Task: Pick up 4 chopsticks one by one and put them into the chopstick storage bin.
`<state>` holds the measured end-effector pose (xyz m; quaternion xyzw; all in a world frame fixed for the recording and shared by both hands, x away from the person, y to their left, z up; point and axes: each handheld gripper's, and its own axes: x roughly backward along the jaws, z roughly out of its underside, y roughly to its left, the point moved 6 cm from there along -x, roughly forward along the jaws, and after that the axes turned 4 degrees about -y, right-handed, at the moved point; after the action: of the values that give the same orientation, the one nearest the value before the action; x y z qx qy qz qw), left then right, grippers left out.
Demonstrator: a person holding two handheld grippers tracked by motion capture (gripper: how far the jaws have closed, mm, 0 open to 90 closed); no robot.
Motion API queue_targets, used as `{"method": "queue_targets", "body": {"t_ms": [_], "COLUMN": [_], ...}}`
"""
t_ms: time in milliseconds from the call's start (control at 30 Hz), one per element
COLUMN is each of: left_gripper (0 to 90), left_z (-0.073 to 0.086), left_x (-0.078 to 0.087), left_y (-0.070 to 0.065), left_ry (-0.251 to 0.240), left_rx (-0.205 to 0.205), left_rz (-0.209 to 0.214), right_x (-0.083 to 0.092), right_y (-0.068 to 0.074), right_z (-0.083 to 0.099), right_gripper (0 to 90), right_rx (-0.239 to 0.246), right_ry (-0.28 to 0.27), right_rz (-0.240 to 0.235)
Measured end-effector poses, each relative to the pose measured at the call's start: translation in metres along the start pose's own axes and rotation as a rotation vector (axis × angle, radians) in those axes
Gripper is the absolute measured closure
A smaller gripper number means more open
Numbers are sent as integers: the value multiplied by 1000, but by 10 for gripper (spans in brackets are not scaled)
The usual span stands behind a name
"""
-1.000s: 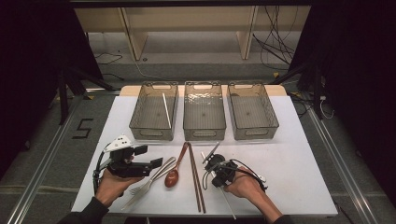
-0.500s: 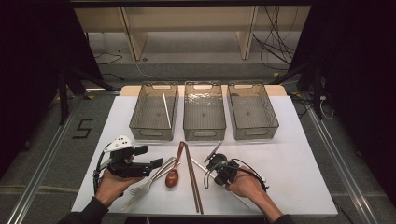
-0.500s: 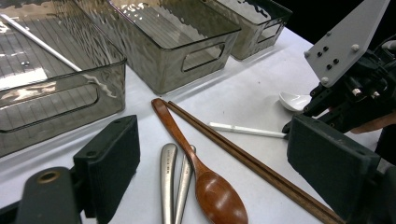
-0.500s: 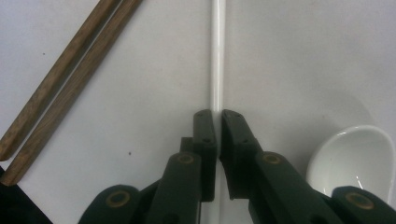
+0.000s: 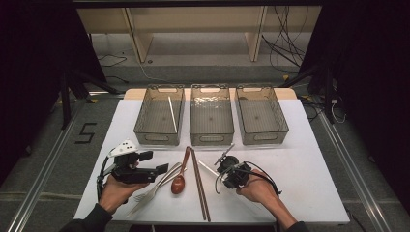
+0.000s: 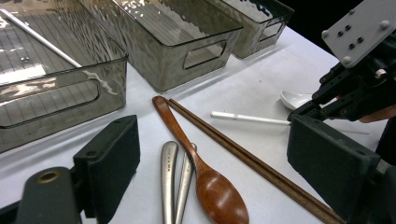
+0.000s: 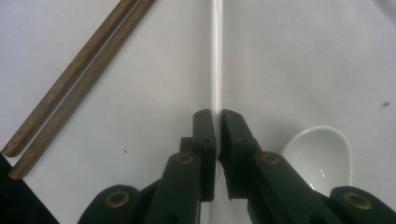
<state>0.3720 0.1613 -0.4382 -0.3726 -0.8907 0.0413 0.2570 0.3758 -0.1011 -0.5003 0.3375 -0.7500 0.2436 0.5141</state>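
- Right gripper view: the right gripper has just clenched its jaws on a white chopstick, which lies on the white table.
- The chopstick's long axis runs straight ahead from the pads, in line with the jaws, its free end pointing away from the gripper.
- A white ceramic spoon rests just right of the jaws, bowl up; a pair of brown wooden chopsticks lies well to their left, slanting away.
- High view: the left gripper is held level, jaws released and apart, over the handles of a metal fork and spoon, beside a wooden spoon.
- Beyond both grippers stand three clear bins; the one farthest left holds another white chopstick.
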Motion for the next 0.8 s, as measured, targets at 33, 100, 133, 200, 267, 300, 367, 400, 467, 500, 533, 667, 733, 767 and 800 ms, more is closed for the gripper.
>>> {"method": "queue_targets", "body": {"t_ms": [33,100,133,200,267,300,367,400,467,500,533,667,733,767,800], "left_gripper": [168,168,168,168,168,168,168,168,168,168,168,168,167,168,168], "left_z": [0,0,0,0,0,0,-1,-1,-2,-2,-2,-4,-5,-6,-6], "left_x": [0,0,0,0,-1,-1,-2,-2,-3,-4,-4,-9,-11,-13,-14], "left_y": [0,1,1,1,0,0,-2,-3,-4,-5,-6,-11,-14,-16,-17], "left_ry": [-1,1,0,-1,0,1,-3,-4,-8,-10,-11,-12,-17,-20,-18], "left_rx": [1,3,3,6,13,11,15,19,31,36,39,51,68,77,82], "left_rz": [0,-1,-2,-2,3,7,14,18,26,31,34,51,66,73,77], "right_x": [1,4,5,9,13,15,19,21,25,27,29,36,38,38,39], "right_y": [-1,-2,-2,-2,-3,-3,-3,-3,-3,-3,-3,0,1,2,3], "right_z": [0,-1,-2,-3,-5,-7,-9,-10,-13,-14,-16,-20,-21,-22,-22], "right_gripper": [856,856,856,856,855,855,855,855,855,855,855,855,855,855,855], "right_rx": [-1,-4,-9,-12,-13,-15,-16,-15,-15,-14,-17,-19,-13,-5,-8], "right_ry": [-10,-20,-30,-49,-72,-87,-116,-136,-165,-179,-198,-244,-255,-259,-260], "right_rz": [4,2,0,-6,-2,0,3,2,1,7,7,-3,-13,-12,-16]}}
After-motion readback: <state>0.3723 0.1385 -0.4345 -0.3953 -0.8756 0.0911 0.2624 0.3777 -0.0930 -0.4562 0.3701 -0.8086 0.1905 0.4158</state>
